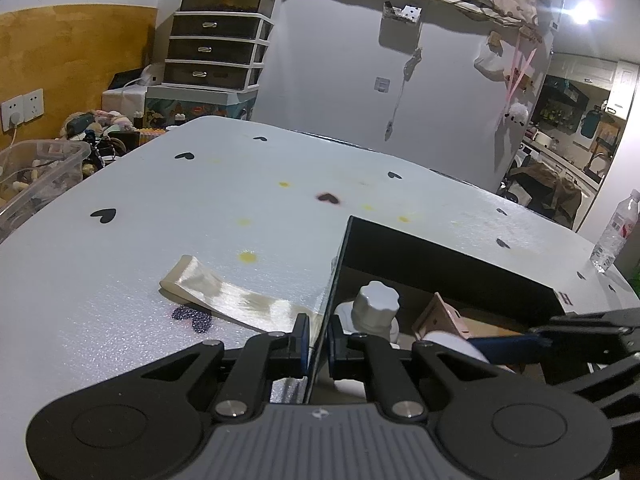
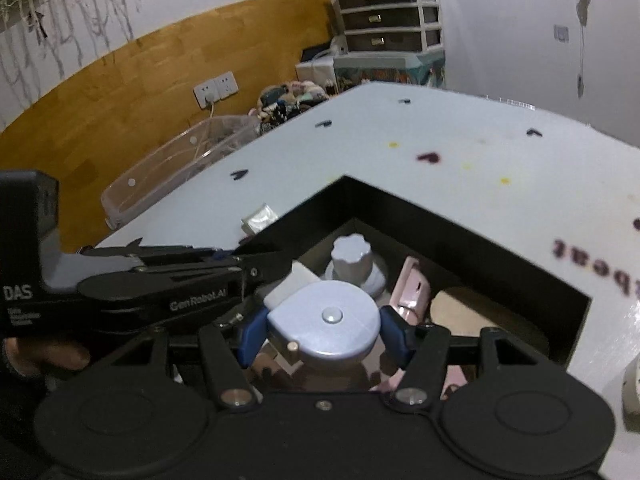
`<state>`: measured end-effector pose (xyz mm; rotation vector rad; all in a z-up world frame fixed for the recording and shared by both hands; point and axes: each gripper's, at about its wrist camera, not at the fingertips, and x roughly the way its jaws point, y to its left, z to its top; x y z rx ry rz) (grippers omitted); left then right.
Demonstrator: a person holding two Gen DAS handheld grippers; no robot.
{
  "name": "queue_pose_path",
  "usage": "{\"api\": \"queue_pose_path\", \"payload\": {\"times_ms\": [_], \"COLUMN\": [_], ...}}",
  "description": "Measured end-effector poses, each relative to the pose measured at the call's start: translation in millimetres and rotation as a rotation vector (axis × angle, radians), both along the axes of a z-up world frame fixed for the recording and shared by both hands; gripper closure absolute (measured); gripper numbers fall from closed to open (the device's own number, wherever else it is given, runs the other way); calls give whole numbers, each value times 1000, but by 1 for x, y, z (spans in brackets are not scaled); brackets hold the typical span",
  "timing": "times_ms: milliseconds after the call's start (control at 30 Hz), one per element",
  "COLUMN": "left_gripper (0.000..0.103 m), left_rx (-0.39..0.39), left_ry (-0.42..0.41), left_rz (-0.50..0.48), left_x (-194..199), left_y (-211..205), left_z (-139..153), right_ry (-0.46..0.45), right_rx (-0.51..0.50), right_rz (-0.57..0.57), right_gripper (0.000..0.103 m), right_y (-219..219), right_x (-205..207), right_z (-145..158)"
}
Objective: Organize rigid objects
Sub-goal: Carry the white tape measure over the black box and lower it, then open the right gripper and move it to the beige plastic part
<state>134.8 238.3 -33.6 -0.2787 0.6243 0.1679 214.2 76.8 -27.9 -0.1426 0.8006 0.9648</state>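
Observation:
My left gripper is shut on the thin left wall of the black open box, one pad on each side of it. My right gripper is shut on a pale blue round case and holds it over the box's near part. Inside the box lie a white lobed knob, a pink piece, a white block and a tan oval. The left gripper also shows from the side. The knob is visible past the left fingers.
A beige glossy strip lies on the pale heart-printed table left of the box. A water bottle stands at the far right edge. A clear plastic bin and a drawer tower are beyond the table's left side.

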Motion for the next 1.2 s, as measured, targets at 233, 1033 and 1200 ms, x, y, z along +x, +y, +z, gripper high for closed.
{"api": "queue_pose_path", "payload": {"times_ms": [233,1033,1200], "left_gripper": [94,94,94], "left_rx": [-2,14,22], "left_ry": [-1,13,17], "left_rz": [3,16,22], "left_x": [1,1,2], "left_y": [0,-3,-5], "left_z": [-1,0,1], "right_ry": [6,-98,-154], "right_rx": [-15,36,89], "right_rz": [-9,-45,-88], "right_gripper": [25,0,0], "right_y": [-3,-28,-49], "right_x": [-2,-11,-8], "right_z": [0,23,40]}}
